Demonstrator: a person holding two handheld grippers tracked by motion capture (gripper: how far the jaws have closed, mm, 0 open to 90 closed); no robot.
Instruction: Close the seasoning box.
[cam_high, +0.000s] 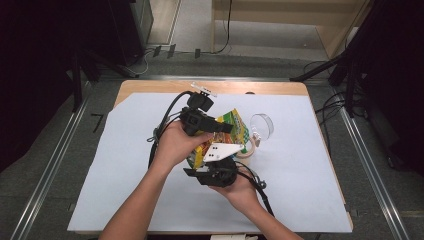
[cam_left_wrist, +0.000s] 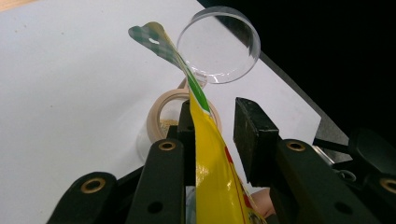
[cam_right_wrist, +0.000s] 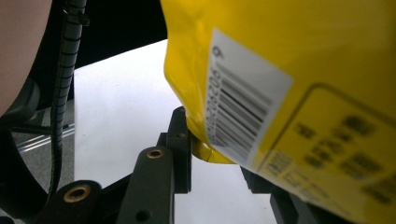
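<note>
A yellow and green snack bag (cam_high: 236, 125) is held above the table between the two grippers. My left gripper (cam_high: 223, 127) comes in from the left. The bag's thin upper edge (cam_left_wrist: 205, 140) runs between its jaws: one pad (cam_left_wrist: 186, 133) touches the foil and the other pad (cam_left_wrist: 252, 135) stands apart from it. My right gripper (cam_high: 212, 164) is under the bag. The bag's lower corner, with its barcode label (cam_right_wrist: 243, 116), sits in that gripper (cam_right_wrist: 217, 149). One jaw presses on the foil and the bag hides the other.
A clear round cup (cam_high: 261, 125) lies just right of the bag, also clear in the left gripper view (cam_left_wrist: 218, 44). A tan-rimmed container (cam_left_wrist: 161, 114) sits below it. A white sheet (cam_high: 130, 165) covers the wooden table (cam_high: 150, 86). Cables trail from both grippers.
</note>
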